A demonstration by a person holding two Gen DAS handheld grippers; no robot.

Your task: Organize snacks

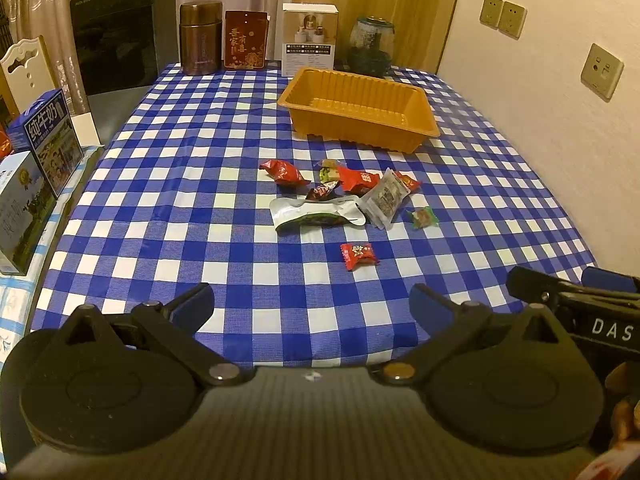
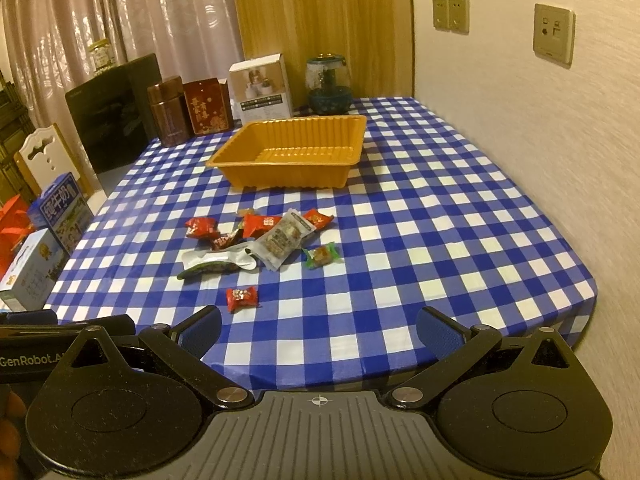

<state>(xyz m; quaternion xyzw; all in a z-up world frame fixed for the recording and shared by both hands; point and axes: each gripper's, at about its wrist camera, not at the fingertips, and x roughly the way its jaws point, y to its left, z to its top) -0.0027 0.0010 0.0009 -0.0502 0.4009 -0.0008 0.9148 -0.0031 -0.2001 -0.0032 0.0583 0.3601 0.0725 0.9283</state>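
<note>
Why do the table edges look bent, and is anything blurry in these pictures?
Left wrist view: the fisheye lens bows the checked tablecloth and darkens the corners; the light is warm and yellowish. Right wrist view: same bending; the wall is streaked with blur, while the orange tray stays sharp.

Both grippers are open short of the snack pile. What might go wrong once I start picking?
The clear packet overlaps the white pouch and red wrappers, so a pinch there may drag neighbours. The orange tray looks light and could slide if bumped. The left gripper and right gripper are close together and may collide.
</note>
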